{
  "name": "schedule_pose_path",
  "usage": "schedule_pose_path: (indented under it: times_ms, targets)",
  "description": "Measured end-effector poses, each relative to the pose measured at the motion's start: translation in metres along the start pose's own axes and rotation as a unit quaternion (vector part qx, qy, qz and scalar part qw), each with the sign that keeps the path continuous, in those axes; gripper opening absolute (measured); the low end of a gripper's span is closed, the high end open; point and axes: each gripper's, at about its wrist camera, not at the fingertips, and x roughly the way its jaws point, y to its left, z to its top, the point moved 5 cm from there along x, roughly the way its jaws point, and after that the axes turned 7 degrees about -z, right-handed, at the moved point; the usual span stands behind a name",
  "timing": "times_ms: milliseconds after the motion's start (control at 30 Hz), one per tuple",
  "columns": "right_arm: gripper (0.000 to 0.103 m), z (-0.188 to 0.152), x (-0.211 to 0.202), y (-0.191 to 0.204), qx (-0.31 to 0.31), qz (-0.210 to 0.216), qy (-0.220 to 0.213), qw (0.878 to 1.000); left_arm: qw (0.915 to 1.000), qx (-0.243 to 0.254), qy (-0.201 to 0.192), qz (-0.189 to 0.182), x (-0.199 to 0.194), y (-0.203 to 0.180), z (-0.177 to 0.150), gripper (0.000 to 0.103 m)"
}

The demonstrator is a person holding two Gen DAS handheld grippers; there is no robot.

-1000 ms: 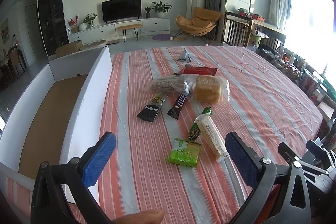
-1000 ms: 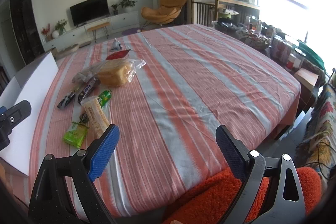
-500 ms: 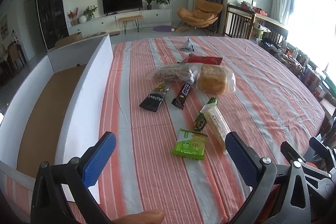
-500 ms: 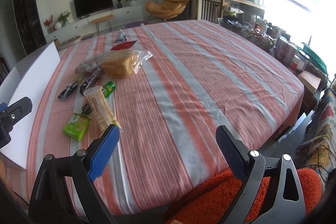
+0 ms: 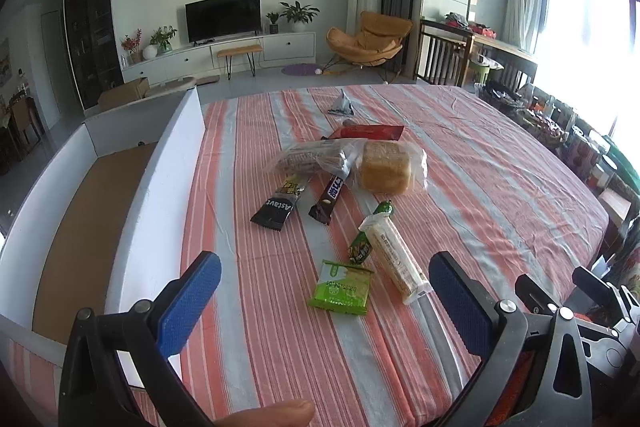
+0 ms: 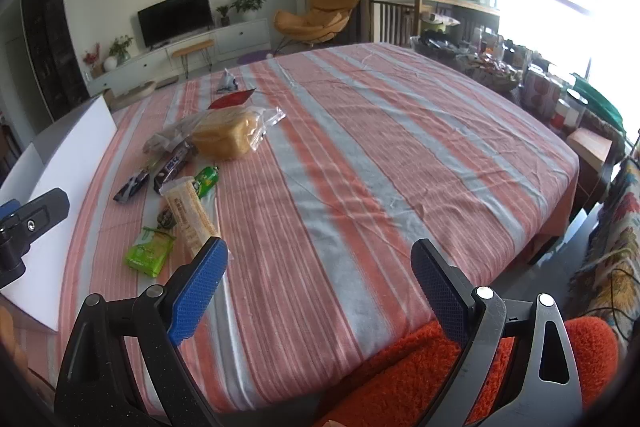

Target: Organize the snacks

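Several snacks lie on the striped tablecloth (image 5: pixel 460 163): a green packet (image 5: pixel 342 287), a long cracker pack (image 5: pixel 394 258), a small green sachet (image 5: pixel 362 247), two dark bars (image 5: pixel 280 205) (image 5: pixel 329 198), bagged bread (image 5: pixel 385 167), a clear bag (image 5: pixel 310 159), a red packet (image 5: pixel 370 132). An open white box (image 5: pixel 132 211) with a brown floor stands to the left. My left gripper (image 5: pixel 325 301) is open just short of the green packet. My right gripper (image 6: pixel 320 281) hangs open over the table's near edge, with the green packet (image 6: pixel 151 251) to its left.
A small grey pouch (image 5: pixel 342 105) lies far back on the table. An orange fluffy sleeve (image 6: pixel 420 375) shows under the right gripper. Cluttered baskets and tins (image 6: pixel 536 87) line the right side beyond the table. A fingertip (image 5: pixel 264 415) shows at the bottom of the left view.
Both views have drawn slightly closer and higher over the table; the snacks sit a little lower in frame. Both grippers stay open and nothing on the table has moved.
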Motion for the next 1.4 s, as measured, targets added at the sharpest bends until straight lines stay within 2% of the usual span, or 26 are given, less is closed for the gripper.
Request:
schedule_pose_path:
  times_ms: [367, 700, 1400]
  targets:
    - [0.095, 0.002, -0.007, 0.0, -0.003, 0.002, -0.024, 1.0, 0.9998, 0.004, 0.018, 0.009, 0.008, 0.0, -0.013, 0.103]
    - [0.095, 0.001, -0.012, 0.003, -0.009, 0.005, -0.036, 0.999, 0.9999, 0.006, 0.012, 0.011, 0.005, 0.0, -0.008, 0.103]
    - [0.095, -0.001, -0.01, 0.001, -0.001, 0.008, -0.028, 1.0, 0.9987, -0.016, 0.047, -0.007, 0.017, 0.003, -0.018, 0.103]
